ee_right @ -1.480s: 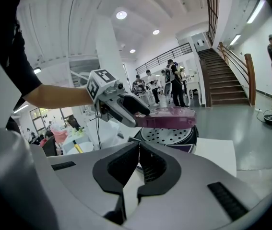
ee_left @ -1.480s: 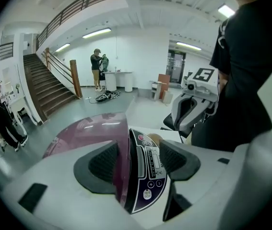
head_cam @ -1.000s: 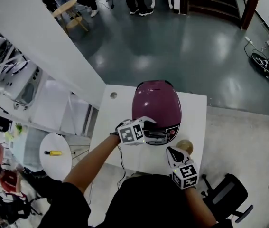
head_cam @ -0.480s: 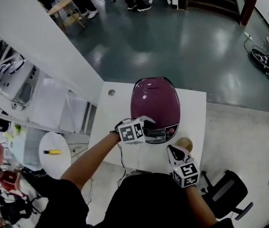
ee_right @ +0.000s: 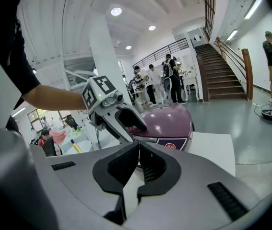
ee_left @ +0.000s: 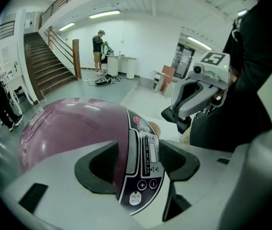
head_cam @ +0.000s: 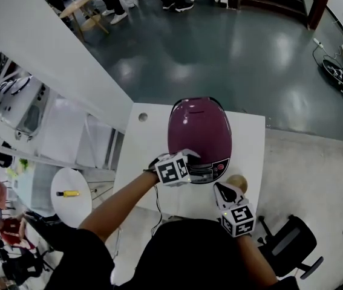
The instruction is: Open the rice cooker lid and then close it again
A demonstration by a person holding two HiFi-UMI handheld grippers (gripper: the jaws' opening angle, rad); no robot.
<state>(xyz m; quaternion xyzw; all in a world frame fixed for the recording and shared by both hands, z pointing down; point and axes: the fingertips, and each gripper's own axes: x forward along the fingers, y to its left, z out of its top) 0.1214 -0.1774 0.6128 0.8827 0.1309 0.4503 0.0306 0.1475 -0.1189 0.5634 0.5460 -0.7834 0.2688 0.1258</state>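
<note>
A purple rice cooker [head_cam: 199, 132] with its lid down stands on a small white table [head_cam: 142, 156]. My left gripper [head_cam: 187, 157] rests at the cooker's front, over the dark control panel [ee_left: 147, 157]. In the left gripper view its jaws stand open, one on each side of that panel [ee_left: 136, 159]. My right gripper [head_cam: 221, 192] hovers at the table's near right edge, short of the cooker, jaws shut with nothing between them [ee_right: 138, 164]. From the right gripper view the cooker [ee_right: 171, 121] sits ahead with the left gripper [ee_right: 135, 122] on its left side.
A tan round object [head_cam: 238, 182] lies by the cooker's right front. A cable hole [head_cam: 143, 118] marks the table's far left corner. A round white side table [head_cam: 71, 195] stands left, a black chair [head_cam: 292, 243] at right. People stand far off on the grey floor.
The left gripper has rolled slightly and edged a little right along the cooker's front. The right gripper has kept still and stayed shut. The lid has stayed down.
</note>
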